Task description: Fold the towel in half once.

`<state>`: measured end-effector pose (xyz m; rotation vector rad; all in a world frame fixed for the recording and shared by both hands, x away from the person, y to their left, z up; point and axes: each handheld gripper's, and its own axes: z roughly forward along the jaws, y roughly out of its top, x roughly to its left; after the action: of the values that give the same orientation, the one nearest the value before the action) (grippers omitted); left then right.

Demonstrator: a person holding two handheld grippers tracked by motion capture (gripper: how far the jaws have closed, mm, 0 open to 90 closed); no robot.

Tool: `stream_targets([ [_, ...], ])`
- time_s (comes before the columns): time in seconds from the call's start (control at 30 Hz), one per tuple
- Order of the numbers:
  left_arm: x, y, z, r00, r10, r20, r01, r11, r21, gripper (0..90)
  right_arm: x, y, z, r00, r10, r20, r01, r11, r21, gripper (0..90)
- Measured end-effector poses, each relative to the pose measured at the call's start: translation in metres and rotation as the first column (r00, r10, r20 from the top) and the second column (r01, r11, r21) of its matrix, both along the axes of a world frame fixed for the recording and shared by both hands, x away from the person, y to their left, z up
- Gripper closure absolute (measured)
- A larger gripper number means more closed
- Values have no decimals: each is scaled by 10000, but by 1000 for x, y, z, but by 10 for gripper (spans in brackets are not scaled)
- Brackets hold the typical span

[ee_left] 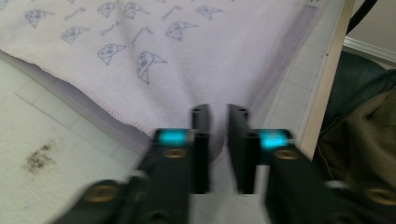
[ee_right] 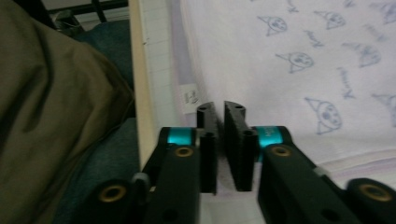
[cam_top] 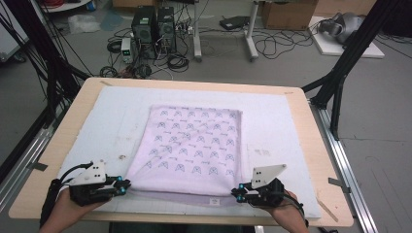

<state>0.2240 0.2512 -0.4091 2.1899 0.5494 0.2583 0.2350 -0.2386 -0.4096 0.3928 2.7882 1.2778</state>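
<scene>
White padding covered the tabletop, and on it a lilac printed towel lay folded, its near edge running crosswise between the hands. The left claw sat at the towel's near-left corner, slightly parted with cloth bunched between its jaws. The right claw sat at the near-right corner, almost closed over the hem. Each hand had its own corner.

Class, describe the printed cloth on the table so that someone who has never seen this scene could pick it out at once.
Find the wooden table covered by a white mat. In the middle of the mat lies a folded pale lilac towel. Small blue-grey cartoon faces are printed all over it, unlike the plain mat around it.
</scene>
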Motion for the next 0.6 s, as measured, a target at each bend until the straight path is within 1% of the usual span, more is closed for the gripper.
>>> stream_targets([
  [0.03, 0, 0, -4, 10000, -18, -70, 18, 10000, -9, 663, -1, -1, -2, 10000, -51, -38, 51, 9999, 104, 802],
  [0.1, 3, -2, -11, 9999, 70, -145, -68, 9998, 164, 661, 1, -3, -5, 9998, -192, -108, 195, 9996, 223, 766],
  [0.17, 6, -4, -19, 9997, 37, -232, -30, 9995, 322, 674, 3, 0, -9, 9998, -132, -145, 132, 9999, 4, 731],
  [0.2, 8, -5, -22, 9997, 58, -251, -48, 9992, 393, 690, 4, 2, -12, 9999, -49, -121, 47, 9998, -184, 723],
  [0.23, 9, -5, -26, 9996, 87, -281, -73, 9986, 518, 702, 5, 4, -16, 9998, 36, -194, -43, 9994, -357, 712],
  [0.27, 11, -5, -29, 9992, 35, -410, -17, 9991, 428, 711, 6, 6, -20, 9996, 142, -262, -154, 9988, -461, 708],
  [0.3, 11, -4, -30, 9991, 73, -421, -60, 9996, 293, 714, 6, 7, -24, 9992, 214, -342, -233, 9981, -562, 700],
  [0.37, 12, -3, -30, 9991, 102, -419, -91, 9996, 262, 723, 6, 9, -30, 9987, 209, -464, -240, 9974, -673, 692],
  [0.4, 11, -3, -29, 9990, 208, -392, -197, 9994, 278, 723, 5, 8, -31, 9990, 240, -379, -261, 9981, -553, 684],
  [0.43, 10, -4, -29, 9992, 270, -304, -261, 9993, 285, 722, 5, 7, -31, 9987, 215, -469, -239, 9985, -500, 666],
  [0.47, 9, -3, -28, 9993, 264, -246, -257, 9992, 301, 714, 4, 7, -31, 9985, 260, -478, -282, 9986, -441, 635],
  [0.5, 8, -3, -27, 9991, 335, -247, -328, 9992, 243, 684, 3, 7, -31, 9985, 310, -444, -330, 9985, -443, 607],
  [0.57, 8, -1, -29, 9988, 230, -425, -217, 9993, 303, 570, 1, 7, -32, 9984, 412, -399, -429, 9982, -418, 572],
  [0.6, 8, 0, -31, 9986, 169, -498, -148, 9990, 432, 560, 0, 7, -33, 9987, 387, -344, -401, 9984, -390, 578],
])
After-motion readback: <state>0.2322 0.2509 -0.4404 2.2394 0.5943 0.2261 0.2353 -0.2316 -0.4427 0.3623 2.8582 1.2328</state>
